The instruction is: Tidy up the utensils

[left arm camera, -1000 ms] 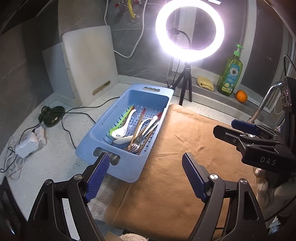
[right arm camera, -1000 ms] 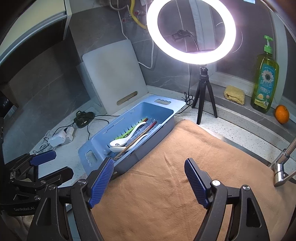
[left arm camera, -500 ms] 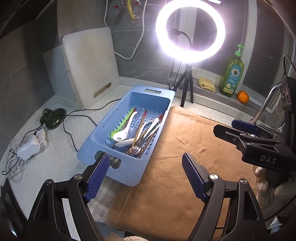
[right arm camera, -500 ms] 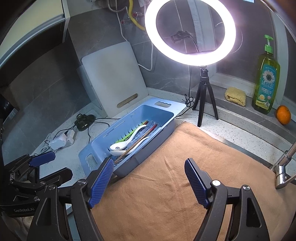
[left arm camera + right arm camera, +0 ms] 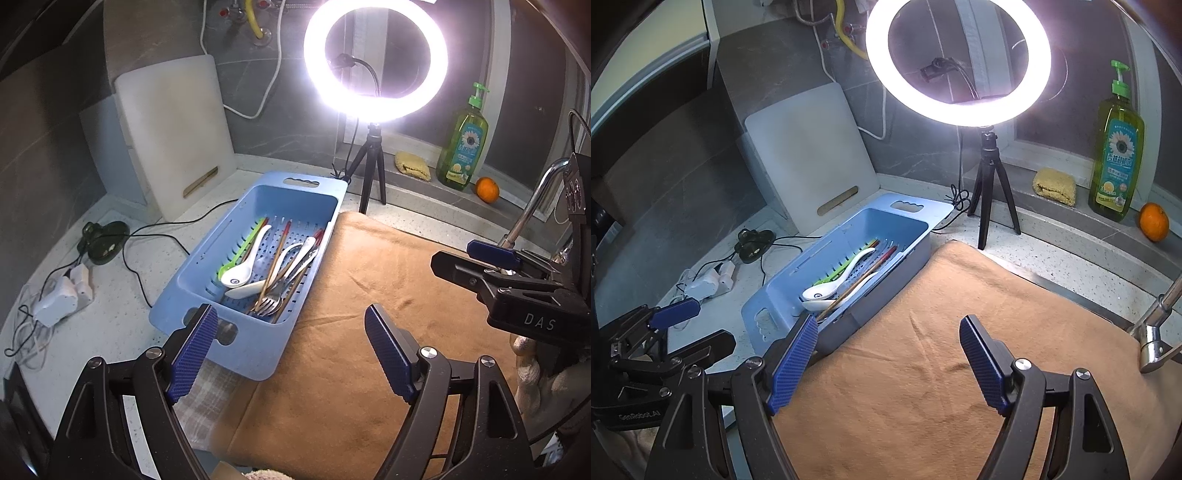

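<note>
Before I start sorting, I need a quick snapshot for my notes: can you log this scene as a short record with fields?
container: blue basket on the counter, beside the brown towel
contents: white spoons, fork, chopsticks, green utensil, all heaped together
towel: bare
left gripper: open, empty, fingers near the basket's front end
right gripper: open, empty, over the towel
ledge: soap bottle, sponge, orange
</note>
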A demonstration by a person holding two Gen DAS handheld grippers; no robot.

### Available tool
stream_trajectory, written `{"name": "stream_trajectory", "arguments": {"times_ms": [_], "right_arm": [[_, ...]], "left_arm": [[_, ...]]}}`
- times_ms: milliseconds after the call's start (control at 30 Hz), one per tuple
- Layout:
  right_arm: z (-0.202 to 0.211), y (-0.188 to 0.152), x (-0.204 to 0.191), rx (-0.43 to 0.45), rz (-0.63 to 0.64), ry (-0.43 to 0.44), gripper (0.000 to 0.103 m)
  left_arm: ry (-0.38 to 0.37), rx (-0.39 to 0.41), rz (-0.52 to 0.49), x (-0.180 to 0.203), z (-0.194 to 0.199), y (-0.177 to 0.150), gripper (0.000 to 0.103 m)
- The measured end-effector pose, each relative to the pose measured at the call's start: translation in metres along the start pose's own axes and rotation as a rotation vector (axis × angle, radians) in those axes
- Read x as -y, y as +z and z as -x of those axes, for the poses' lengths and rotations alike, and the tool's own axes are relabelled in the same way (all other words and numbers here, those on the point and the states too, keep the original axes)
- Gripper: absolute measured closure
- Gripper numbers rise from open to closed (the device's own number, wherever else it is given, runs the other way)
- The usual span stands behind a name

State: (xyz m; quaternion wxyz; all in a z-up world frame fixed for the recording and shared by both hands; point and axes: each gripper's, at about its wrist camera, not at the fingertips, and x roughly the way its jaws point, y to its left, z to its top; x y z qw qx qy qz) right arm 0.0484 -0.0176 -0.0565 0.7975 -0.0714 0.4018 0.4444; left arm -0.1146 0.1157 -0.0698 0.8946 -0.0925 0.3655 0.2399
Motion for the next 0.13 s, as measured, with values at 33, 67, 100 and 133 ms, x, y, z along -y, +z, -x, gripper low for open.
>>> {"name": "stream_trajectory", "arguments": {"times_ms": [33, 67, 100, 133], "right_arm": [[-0.0005, 0.0001, 0.0015, -0.001, -0.002, -0.003, 0.027], [-0.0010, 0.0003, 0.0025, -0.002, -0.004, -0.005, 0.027], [-0.0012, 0.0002, 0.0040, -0.002, -0.008, -0.008, 0.027], [-0.0013, -0.0002, 0.0064, -0.002, -0.016, -0.012, 0.027]], "left_arm": [[0.000, 0.004, -0.002, 0.0006, -0.0004, -0.0001, 0.021], [-0.002, 0.010, -0.005, 0.0013, -0.0010, 0.0000, 0.021], [-0.002, 0.009, -0.008, 0.0019, -0.0028, 0.0004, 0.021], [-0.002, 0.004, -0.010, 0.0026, -0.0044, 0.0007, 0.021]]}}
